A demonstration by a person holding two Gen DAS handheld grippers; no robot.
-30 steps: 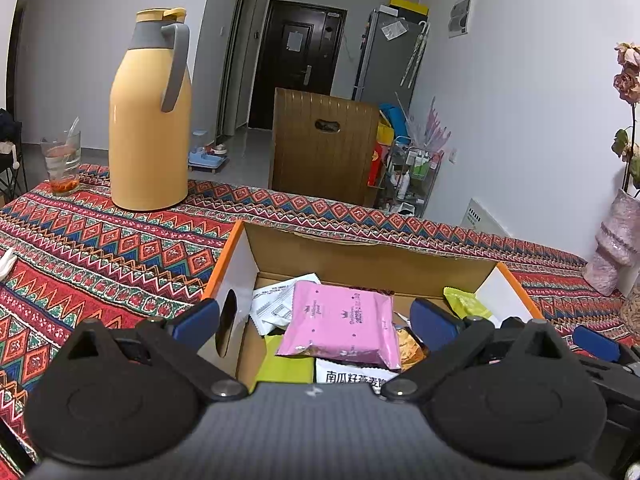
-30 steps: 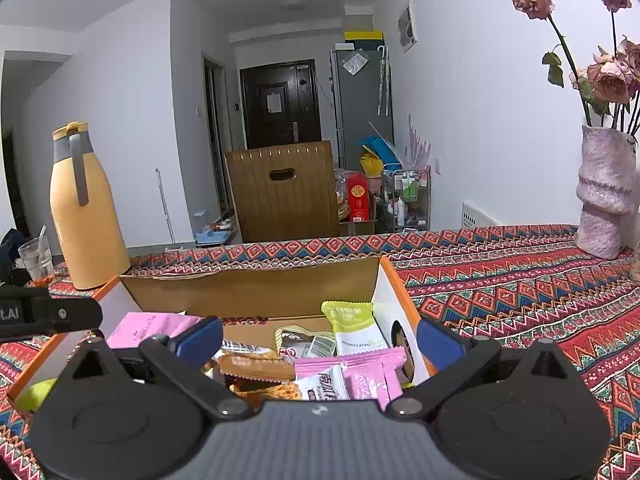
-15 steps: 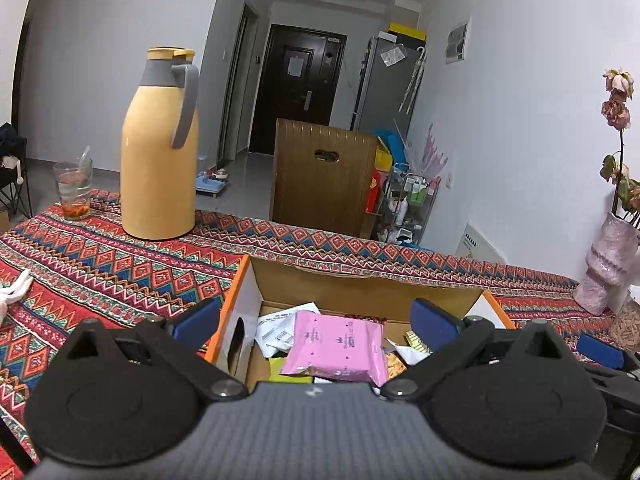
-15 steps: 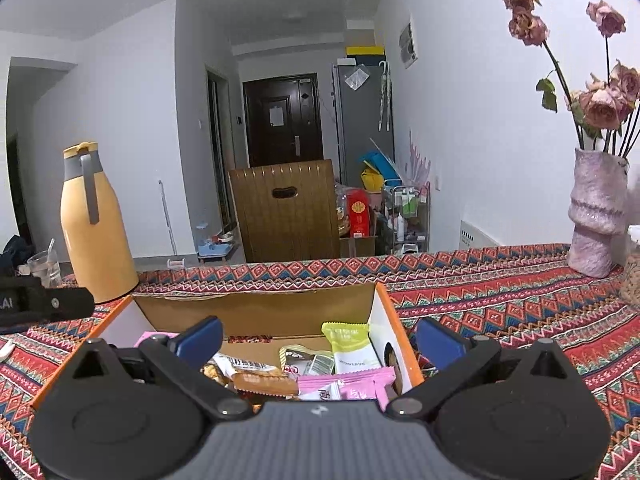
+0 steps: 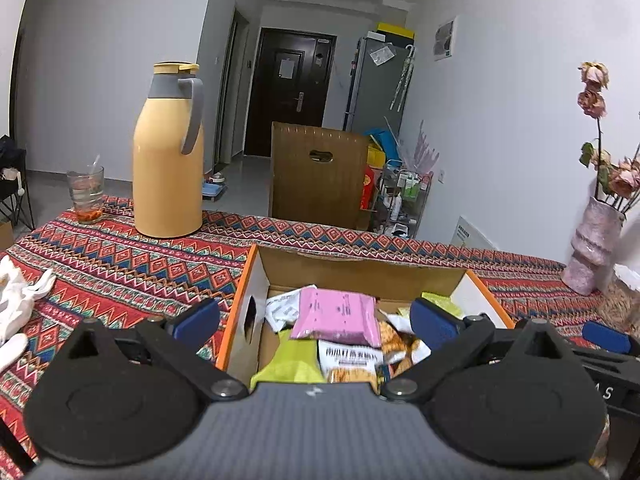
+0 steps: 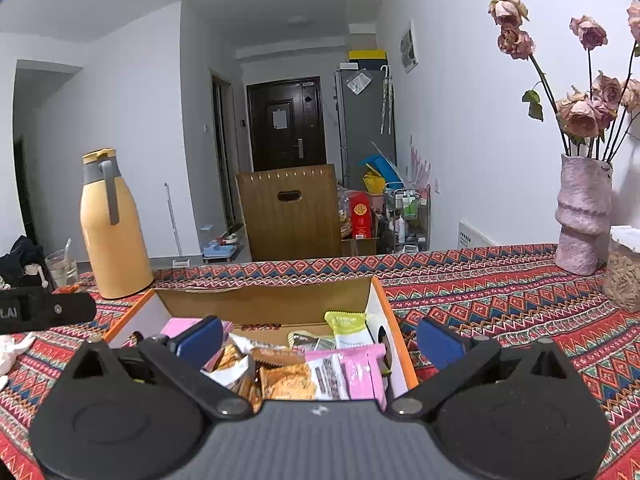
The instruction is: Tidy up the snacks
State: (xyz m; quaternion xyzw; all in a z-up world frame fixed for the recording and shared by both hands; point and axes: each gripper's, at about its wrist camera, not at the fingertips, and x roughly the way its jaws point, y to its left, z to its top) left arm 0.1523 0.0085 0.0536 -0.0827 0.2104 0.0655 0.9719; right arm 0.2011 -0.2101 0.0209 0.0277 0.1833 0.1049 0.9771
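Note:
An open cardboard box [image 5: 360,270] with orange-edged walls sits on the patterned tablecloth, also seen from the right as the box [image 6: 264,300]. Several snack packets lie inside: a pink packet [image 5: 334,316] on top, a lime-green one [image 5: 288,364], and in the right wrist view a green-white packet [image 6: 349,327] and a pink striped packet [image 6: 362,368]. My left gripper [image 5: 316,320] hovers open over the box's near left side, holding nothing. Just above the box's near right part my right gripper [image 6: 320,338] is open and empty too.
A tall yellow thermos [image 5: 168,156] and a glass [image 5: 85,194] stand at the back left. White cloth [image 5: 16,300] lies at the left edge. A pink vase of dried roses [image 6: 582,216] and a jar [image 6: 624,268] stand at the right. Beyond the table is a wooden chair back [image 5: 318,172].
Both grippers have pulled back and risen from the box, so it looks smaller and lower in both views. The packets stay in the box. Jaws remain open.

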